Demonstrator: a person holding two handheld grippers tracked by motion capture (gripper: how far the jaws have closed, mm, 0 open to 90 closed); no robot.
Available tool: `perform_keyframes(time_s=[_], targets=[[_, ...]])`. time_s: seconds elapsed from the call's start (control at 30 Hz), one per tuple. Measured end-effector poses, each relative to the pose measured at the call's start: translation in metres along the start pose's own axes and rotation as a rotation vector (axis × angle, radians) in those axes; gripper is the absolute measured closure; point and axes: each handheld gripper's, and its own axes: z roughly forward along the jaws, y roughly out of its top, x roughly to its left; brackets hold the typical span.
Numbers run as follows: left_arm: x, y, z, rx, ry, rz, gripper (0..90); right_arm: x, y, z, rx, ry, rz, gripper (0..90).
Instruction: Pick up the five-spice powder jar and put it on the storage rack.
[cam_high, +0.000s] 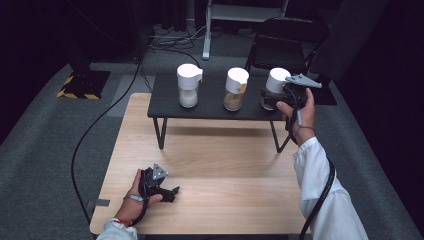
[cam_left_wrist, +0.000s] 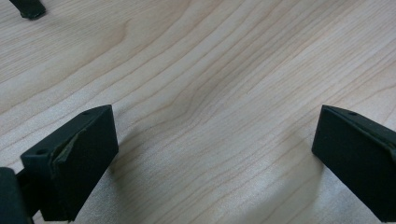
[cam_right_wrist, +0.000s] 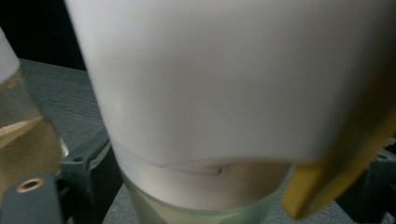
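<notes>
Standing on the shelf: three jars with white lids are set in a row along a low dark shelf (cam_high: 210, 107) at the far side of the wooden table (cam_high: 220, 165).
Right jar: the right jar (cam_high: 274, 87) is placed at the right end of the shelf; dark contents are seen through its glass, and in the right gripper view its white lid (cam_right_wrist: 224, 79) is shown very close, with a yellow tab (cam_right_wrist: 327, 182) at the lid's right edge.
Right gripper: the right gripper (cam_high: 280, 95) is held at the right jar, with a jaw seen on each side of the glass below the lid; the jaws are set apart around the jar, and whether the pads are pressed on the glass cannot be told.
Middle jar: the middle jar (cam_high: 235, 89), filled with tan grains, is placed just left of the right jar.
Left jar: the left jar (cam_high: 188, 85), filled with white grains, is set well apart from it at the shelf's left part.
Left gripper: the left gripper (cam_high: 170, 192) is rested on the near left of the table, its jaws spread wide over bare wood with nothing between them.
</notes>
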Motion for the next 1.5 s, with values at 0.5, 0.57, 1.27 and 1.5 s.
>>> perform_keyframes(time_s=[0.5, 0.57, 1.27, 1.5], targets=[[0.0, 0.0, 0.0, 0.0, 0.0, 0.0, 0.1, 0.003, -0.01, 0.001, -0.041, -0.005, -0.03, 1.1], [0.0, 0.0, 0.0, 0.0, 0.0, 0.0, 0.1, 0.004, -0.011, 0.0, -0.042, -0.005, -0.039, 1.0], [0.0, 0.0, 0.0, 0.0, 0.0, 0.0, 0.1, 0.006, -0.03, -0.017, -0.109, -0.01, -0.097, 0.9], [0.0, 0.0, 0.0, 0.0, 0.0, 0.0, 0.1, 0.009, -0.03, -0.022, -0.118, -0.015, -0.11, 0.9]])
